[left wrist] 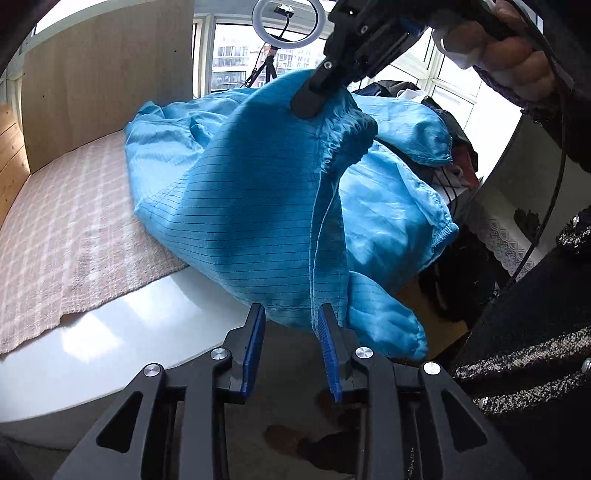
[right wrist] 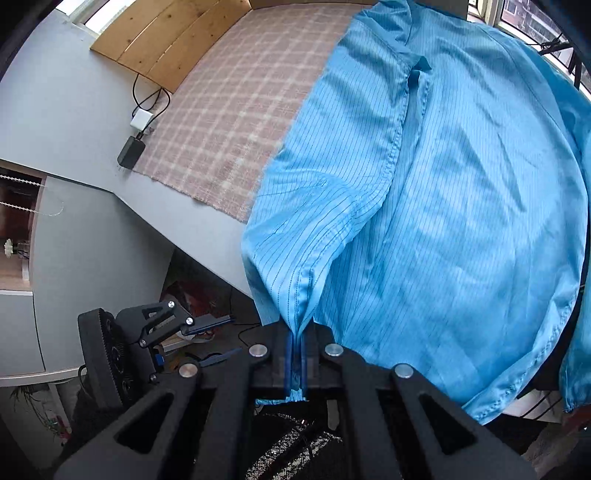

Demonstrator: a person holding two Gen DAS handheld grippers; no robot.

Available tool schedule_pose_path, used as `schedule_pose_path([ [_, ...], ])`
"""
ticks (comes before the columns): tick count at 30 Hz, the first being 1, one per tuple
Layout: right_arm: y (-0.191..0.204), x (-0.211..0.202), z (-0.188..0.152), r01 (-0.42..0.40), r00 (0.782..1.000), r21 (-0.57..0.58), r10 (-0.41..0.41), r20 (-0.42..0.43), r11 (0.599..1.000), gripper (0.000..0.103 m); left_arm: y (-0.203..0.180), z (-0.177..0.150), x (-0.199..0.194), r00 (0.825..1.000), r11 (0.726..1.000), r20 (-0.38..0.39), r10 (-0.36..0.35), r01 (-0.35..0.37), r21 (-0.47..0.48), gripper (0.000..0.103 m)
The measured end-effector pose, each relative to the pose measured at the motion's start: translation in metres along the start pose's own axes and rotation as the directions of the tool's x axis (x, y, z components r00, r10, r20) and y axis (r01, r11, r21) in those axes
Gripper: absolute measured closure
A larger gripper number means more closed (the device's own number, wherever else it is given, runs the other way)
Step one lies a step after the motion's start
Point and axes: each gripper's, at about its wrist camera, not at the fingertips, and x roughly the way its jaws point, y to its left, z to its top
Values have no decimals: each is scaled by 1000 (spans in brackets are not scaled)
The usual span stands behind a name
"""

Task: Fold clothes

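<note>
pink checked cloth (right wrist: 236, 99) covers the worktop (left wrist: 147, 317). my right hand-held gripper (right wrist: 295, 354) pinches the blue garment (right wrist: 443, 192)'s edge; left hand-held gripper (left wrist: 291, 332) gapes, empty. i'd catch the hanging hem beside it squarely.

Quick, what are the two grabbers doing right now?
Left gripper: open, holding nothing, its fingers at the blue garment's hanging edge.
Right gripper: shut on the blue garment.

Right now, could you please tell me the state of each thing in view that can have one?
Blue garment: unfolded, one edge lifted, the rest draped over the table edge.
Right gripper: shut on the garment's hem.
Left gripper: open, at the garment's lower edge.
Checked cloth: spread flat on the table.
Ring light: looks unlit.
</note>
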Motion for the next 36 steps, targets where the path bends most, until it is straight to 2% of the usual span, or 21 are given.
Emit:
schedule_pose_path([
  [4,-4,-13,8,5,1000,-8,-4,26,1000,100,-7,12,22,998,998,14,-63,63,10,75],
  [9,11,8,17,-9,1000,-21,9,4,1000,100,-14,20,39,992,992,30,-124,124,-6,75],
  [11,12,10,16,-13,1000,-29,13,-2,999,100,-17,18,40,992,992,35,-125,126,-30,82],
  [12,12,9,15,-18,1000,-25,18,0,1000,100,-20,16,38,995,995,38,-95,96,-29,100],
  [14,10,8,13,-38,999,-15,38,-2,999,100,-27,5,29,999,999,46,-24,26,-36,102],
  [16,6,12,8,-83,996,8,83,-19,997,100,-29,-11,17,999,997,38,8,-5,-78,102],
  [17,4,16,4,-111,993,23,111,-34,994,100,-27,-22,13,999,993,16,32,-31,-110,102],
  [18,4,30,-5,-106,990,11,106,-87,994,99,-23,-35,11,998,988,-18,62,-64,-142,102],
  [19,5,44,-14,-101,985,-1,100,-140,995,98,-17,-48,11,994,980,-59,90,-99,-174,102],
  [21,5,73,-33,-94,966,-25,85,-243,995,75,-2,-75,14,977,955,-162,138,-174,-239,101],
  [22,2,86,-44,-81,958,-44,65,-280,996,75,5,-87,16,963,939,-212,165,-219,-264,101],
  [23,-2,89,-50,-86,960,-52,69,-272,995,75,11,-96,14,950,923,-246,190,-258,-285,101],
  [25,-11,95,-61,-96,964,-67,76,-255,993,75,20,-107,6,942,893,-260,213,-296,-339,103],
  [26,-17,91,-62,-103,972,-58,88,-217,993,75,22,-108,0,947,880,-240,215,-294,-373,103],
  [28,-25,84,-65,-38,993,-89,27,-117,995,72,21,-106,-9,961,863,-189,202,-266,-429,103],
  [29,-26,88,-65,-40,993,-90,29,-117,995,71,17,-102,-10,965,862,-166,204,-258,-437,103],
  [32,-29,98,-66,-46,993,-91,35,-115,995,72,1,-85,-3,976,873,-99,196,-219,-435,101],
  [34,-31,105,-67,-50,993,-92,39,-114,995,75,-9,-74,14,982,884,-70,173,-186,-429,91],
  [36,-32,111,-67,-54,993,-92,44,-113,994,76,-19,-65,35,989,898,-69,130,-147,-415,88],
])
